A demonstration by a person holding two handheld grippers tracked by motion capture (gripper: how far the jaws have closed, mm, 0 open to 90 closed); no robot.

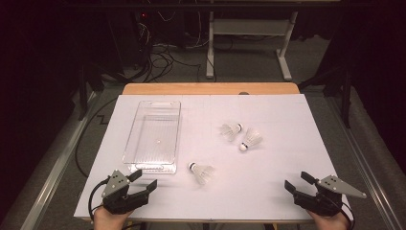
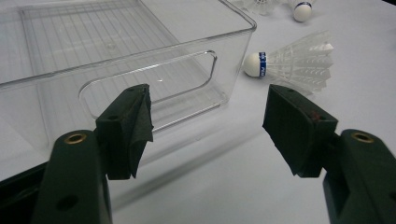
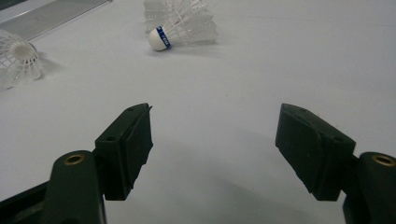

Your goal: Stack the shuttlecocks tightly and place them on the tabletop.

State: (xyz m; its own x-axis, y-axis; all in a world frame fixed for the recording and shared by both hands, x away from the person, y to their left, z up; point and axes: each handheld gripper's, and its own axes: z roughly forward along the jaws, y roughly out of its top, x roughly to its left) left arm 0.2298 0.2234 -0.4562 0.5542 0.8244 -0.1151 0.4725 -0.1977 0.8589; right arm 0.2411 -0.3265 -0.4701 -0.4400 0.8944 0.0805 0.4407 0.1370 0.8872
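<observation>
Three white feathered shuttlecocks (image 1: pixel 201 172) lie right of a clear plastic bin (image 1: pixel 154 136), frame centre. Left gripper (image 1: pixel 144 180) and right gripper (image 1: pixel 297 181), at the bottom corners, gape wide, holding nothing.

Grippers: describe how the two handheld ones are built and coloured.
The left gripper and right gripper are both black, each with two blocky jaws faced with dark pads and brass-coloured rivets. Each carries a grey three-cornered plate on top. A black cable loops from the left one.
</observation>
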